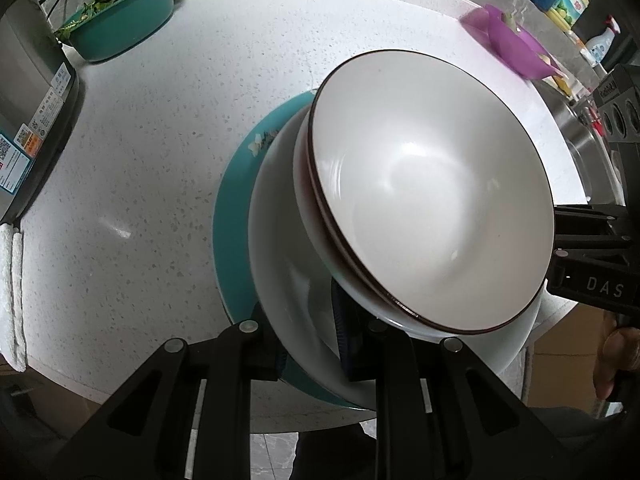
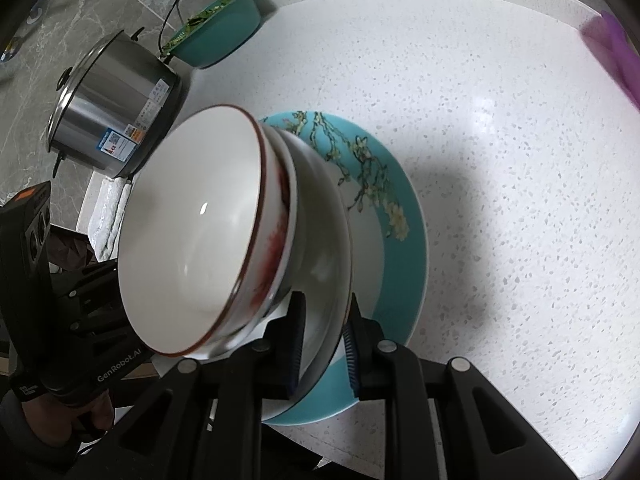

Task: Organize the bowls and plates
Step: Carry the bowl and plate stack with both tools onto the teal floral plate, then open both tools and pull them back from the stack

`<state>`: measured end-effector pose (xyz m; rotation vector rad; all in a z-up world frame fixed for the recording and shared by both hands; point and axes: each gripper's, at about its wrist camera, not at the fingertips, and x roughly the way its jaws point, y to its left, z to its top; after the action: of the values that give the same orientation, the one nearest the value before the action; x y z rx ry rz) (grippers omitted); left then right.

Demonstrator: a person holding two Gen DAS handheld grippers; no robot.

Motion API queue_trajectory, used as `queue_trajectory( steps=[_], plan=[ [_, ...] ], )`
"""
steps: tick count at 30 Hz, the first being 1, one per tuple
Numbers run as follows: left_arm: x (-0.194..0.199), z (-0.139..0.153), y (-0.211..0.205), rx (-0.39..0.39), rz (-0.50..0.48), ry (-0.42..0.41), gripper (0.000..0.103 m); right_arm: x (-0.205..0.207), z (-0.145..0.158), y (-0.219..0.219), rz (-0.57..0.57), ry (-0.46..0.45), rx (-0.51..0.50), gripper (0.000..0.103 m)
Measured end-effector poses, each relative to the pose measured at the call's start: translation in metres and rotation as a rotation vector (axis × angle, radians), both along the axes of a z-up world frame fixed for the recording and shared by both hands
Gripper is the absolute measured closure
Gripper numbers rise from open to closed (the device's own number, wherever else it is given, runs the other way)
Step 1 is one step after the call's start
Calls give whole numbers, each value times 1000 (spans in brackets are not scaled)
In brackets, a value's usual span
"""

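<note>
Two nested white bowls with brown rims, the upper one (image 1: 432, 200) (image 2: 192, 232) inside one with red marks (image 2: 276, 240), sit in a white deep plate (image 1: 280, 260) (image 2: 324, 220). Under them lies a teal flowered plate (image 1: 232, 248) (image 2: 404, 240). My left gripper (image 1: 310, 344) is shut on the white plate's near rim, above the teal plate. My right gripper (image 2: 324, 340) is shut on that same plate's rim from the opposite side. Each gripper shows in the other's view, the right gripper (image 1: 592, 248) and the left gripper (image 2: 92, 308). I cannot tell whether the white plate touches the teal one.
On the speckled white counter (image 1: 140, 160) stand a teal basin of greens (image 1: 120, 28) (image 2: 220, 40) and a steel pot (image 2: 116, 120) with a white cloth (image 2: 108, 216) beside it. A purple container (image 1: 512, 48) and a metal sink (image 1: 580, 140) lie at the far right.
</note>
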<state>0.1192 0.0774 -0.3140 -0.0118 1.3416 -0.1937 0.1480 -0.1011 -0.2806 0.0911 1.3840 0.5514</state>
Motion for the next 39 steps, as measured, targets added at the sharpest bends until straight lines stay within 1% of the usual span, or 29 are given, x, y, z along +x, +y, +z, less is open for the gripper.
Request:
queue_trajectory(
  steps=[3,6,8,9,10,12,13,14,15,16,17,18,20,21,22,24,25,26,27,29,31,33,34,36,39],
  plan=[
    [0,0,0,-4,3,-5,86,-1,0,1,-3,-3,0,82],
    [-3,2,3,-15,13,-13,85,-1,1,2,-4,-4,1,78],
    [-4,6,7,-26,17,-24,81,-2,1,1,-6,-9,-3,77],
    [-5,7,9,-24,19,-26,72,-2,2,0,-12,-11,-7,74],
    [-7,8,13,-29,24,-30,68,-2,3,-2,-23,-11,-16,67],
    [-10,12,16,-45,23,-37,65,-4,6,-7,-42,-9,-15,64],
    [-12,15,17,-44,20,-43,63,-6,8,-11,-58,-14,-14,61],
    [-15,18,17,-39,11,-49,61,-7,10,-12,-66,-17,-10,60],
    [-17,20,16,-41,7,-51,56,-10,13,-14,-76,-24,-9,57],
    [-19,24,17,-41,2,-54,38,-12,17,-15,-84,-31,-12,53],
    [-23,29,19,-52,-3,-61,28,-15,21,-17,-95,-39,-13,51],
    [-25,32,20,-64,-7,-67,22,-17,25,-18,-105,-45,-14,43],
    [-33,47,24,-80,-21,-89,21,-25,38,-25,-140,-66,-4,30],
    [-36,54,25,-78,-22,-100,18,-29,46,-29,-159,-81,13,16],
    [-36,60,26,-77,-24,-107,14,-34,58,-33,-185,-109,19,12],
    [-35,76,29,-61,-24,-136,14,-41,77,-39,-216,-147,33,9],
    [-34,84,29,-23,-13,-148,14,-44,85,-40,-225,-163,38,3],
    [-33,92,29,16,1,-161,14,-47,93,-41,-231,-178,40,0],
    [-32,99,29,23,7,-173,14,-50,104,-43,-236,-201,46,0],
    [-34,115,32,9,42,-205,14,-53,119,-46,-241,-230,51,0],
    [-35,126,32,11,93,-221,14,-58,131,-48,-244,-255,11,0],
    [-38,135,31,-9,135,-233,14,-62,141,-52,-229,-289,6,0],
    [-40,139,30,1,161,-236,14,-64,146,-55,-228,-305,6,0],
    [-46,148,26,80,222,-242,14,-68,152,-59,-224,-318,15,0],
    [-56,163,12,186,254,-272,14,-74,159,-64,-217,-343,26,0]
  ],
)
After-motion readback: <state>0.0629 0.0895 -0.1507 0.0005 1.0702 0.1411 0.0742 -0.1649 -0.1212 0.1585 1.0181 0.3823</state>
